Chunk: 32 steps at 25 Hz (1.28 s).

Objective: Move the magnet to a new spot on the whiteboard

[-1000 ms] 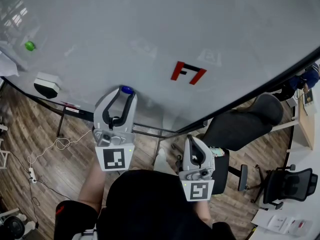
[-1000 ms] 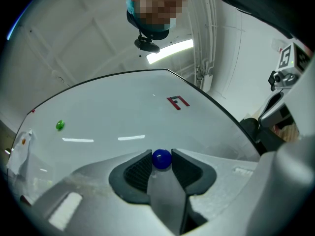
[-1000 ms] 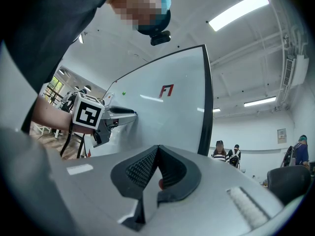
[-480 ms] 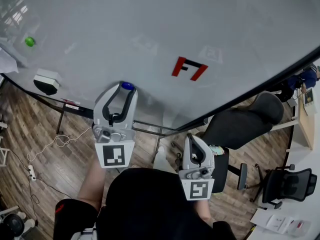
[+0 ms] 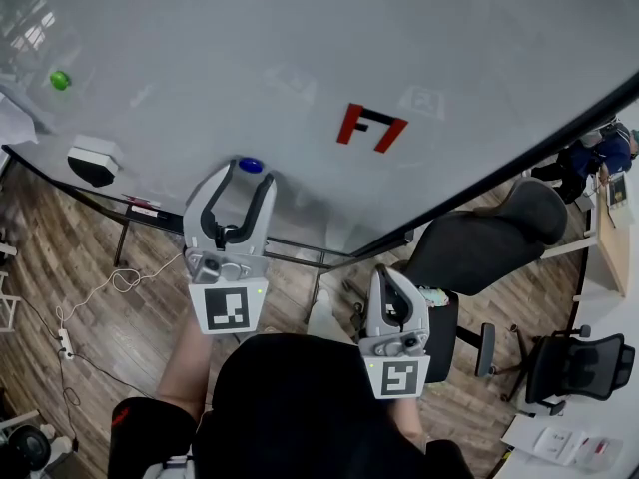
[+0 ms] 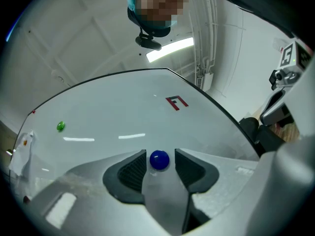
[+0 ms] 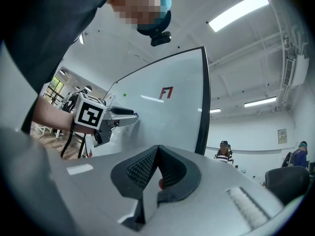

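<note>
Closest to the person's dark top, the right hand-held gripper (image 5: 383, 273) is held low by the waist, its jaws pressed together with nothing to be made out between them, well short of the board. Ahead of it and to the left, the left hand-held gripper (image 5: 247, 178) reaches up to the whiteboard (image 5: 449, 58) with its jaws wide; they have just been opening. The blue magnet (image 6: 159, 160) sits in the gap between them, and a sliver of white board shows on either side of it, so the pads are clear of it. The magnet is a small round button stuck near the board's lower edge, its back flat on the surface and its shiny dome facing out toward the gripper; being round, it has no long axis to speak of. Further up the board and to the right is a red mark (image 5: 371, 128), well apart from the magnet, and far off toward the left edge sits a small green magnet (image 5: 60, 80). A dark office chair (image 5: 479, 247) stands on the wooden floor (image 5: 120, 337) past the board's right end.
</note>
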{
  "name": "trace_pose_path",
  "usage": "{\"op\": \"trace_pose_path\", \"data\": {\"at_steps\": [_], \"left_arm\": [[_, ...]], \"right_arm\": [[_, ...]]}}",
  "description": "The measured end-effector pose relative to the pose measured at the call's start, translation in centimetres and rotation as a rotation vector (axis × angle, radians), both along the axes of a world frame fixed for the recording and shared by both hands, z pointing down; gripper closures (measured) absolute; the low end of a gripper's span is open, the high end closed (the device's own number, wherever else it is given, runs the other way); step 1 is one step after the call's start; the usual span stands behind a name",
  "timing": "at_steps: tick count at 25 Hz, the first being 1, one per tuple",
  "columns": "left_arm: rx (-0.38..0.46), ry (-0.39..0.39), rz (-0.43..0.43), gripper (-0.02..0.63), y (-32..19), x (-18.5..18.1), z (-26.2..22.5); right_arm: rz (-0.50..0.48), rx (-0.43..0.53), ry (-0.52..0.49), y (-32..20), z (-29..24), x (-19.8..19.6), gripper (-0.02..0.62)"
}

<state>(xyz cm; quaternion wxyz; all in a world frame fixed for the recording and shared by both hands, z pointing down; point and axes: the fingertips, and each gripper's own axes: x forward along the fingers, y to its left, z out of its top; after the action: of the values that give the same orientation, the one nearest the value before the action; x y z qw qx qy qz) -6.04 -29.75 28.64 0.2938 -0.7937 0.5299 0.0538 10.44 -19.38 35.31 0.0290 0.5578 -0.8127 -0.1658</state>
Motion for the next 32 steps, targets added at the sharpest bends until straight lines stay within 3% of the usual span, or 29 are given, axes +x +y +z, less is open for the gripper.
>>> {"op": "trace_pose_path", "data": {"at_steps": [7,16,32], "left_arm": [[0.021,0.020,-0.012,0.438,1.9,-0.8,-0.1],[-0.019,0.034,0.013,0.604,5.2,-1.3,1.2],[-0.091,0.042,0.056,0.604,11.0,-0.4,3.3]], "right_arm": [[-0.032,0.014,-0.023,0.6,-0.4,-0.1,0.597],[-0.081,0.028,-0.025,2.1,-1.0,-1.1,0.597],[-0.137,0.040,-0.084,5.4,-3.4,-0.7,0.597]]}}
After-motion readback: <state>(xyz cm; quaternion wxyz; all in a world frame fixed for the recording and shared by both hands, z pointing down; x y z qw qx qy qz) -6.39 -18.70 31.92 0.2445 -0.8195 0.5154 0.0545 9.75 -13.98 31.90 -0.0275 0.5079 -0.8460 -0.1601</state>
